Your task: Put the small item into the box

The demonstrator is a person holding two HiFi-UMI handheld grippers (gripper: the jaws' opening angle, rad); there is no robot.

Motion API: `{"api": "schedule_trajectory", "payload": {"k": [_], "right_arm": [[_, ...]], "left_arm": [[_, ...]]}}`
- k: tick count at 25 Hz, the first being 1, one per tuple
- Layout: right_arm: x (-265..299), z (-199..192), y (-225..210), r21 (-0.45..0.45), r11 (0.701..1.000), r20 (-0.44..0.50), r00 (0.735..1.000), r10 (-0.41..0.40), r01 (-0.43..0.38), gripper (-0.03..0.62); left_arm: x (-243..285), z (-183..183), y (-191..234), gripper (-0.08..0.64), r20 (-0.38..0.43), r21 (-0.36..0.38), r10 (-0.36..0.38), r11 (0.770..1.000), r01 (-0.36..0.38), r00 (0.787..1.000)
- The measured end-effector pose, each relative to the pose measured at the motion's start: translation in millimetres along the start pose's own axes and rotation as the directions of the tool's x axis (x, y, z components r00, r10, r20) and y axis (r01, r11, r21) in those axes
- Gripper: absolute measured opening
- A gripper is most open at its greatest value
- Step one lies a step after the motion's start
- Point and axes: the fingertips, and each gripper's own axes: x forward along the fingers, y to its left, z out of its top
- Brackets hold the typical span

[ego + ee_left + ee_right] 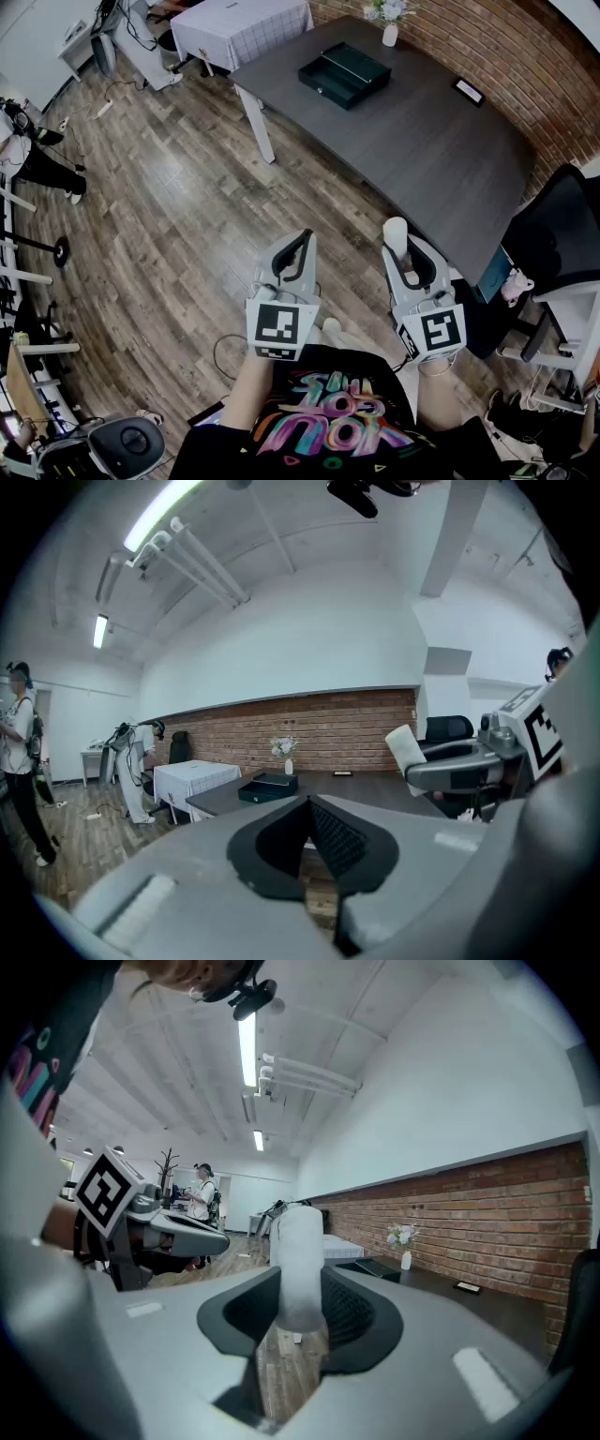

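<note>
The right gripper grasps the white cylinder. The left gripper is clenched on nothing. The open box lies on the far part of the dark table, well apart, so carrying and placing remain. The wooden floor ahead gives room, and the table edge runs on the right.

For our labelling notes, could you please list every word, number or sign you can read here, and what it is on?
No text reads clearly.
Shirt: colourful stylised lettering, too distorted to read.
Left cube, right cube: square marker patterns, no words.
</note>
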Motion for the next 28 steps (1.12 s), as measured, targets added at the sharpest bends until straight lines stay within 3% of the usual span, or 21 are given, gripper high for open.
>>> {"api": "schedule_trajectory", "payload": {"k": [11, 19, 28], "right_arm": [[-1, -4, -6, 0.022, 0.999, 0.010, 0.999, 0.038, -0.038, 0.130], [-4, -8, -23, 0.023, 0.998, 0.017, 0.998, 0.054, -0.054, 0.130], [39, -14, -35, 0.025, 0.998, 0.000, 0.999, 0.055, -0.055, 0.130]], "left_arm": [[-3, 15, -3, 0.002, 0.039, 0.019, 0.043, 0.999, -0.044, 0.998], [-10, 17, 1, 0.002, 0.048, -0.038, 0.131, 0.991, -0.129, 0.990], [17, 11, 38, 0.002, 0.038, -0.050, 0.156, 0.987, -0.154, 0.987]]}}
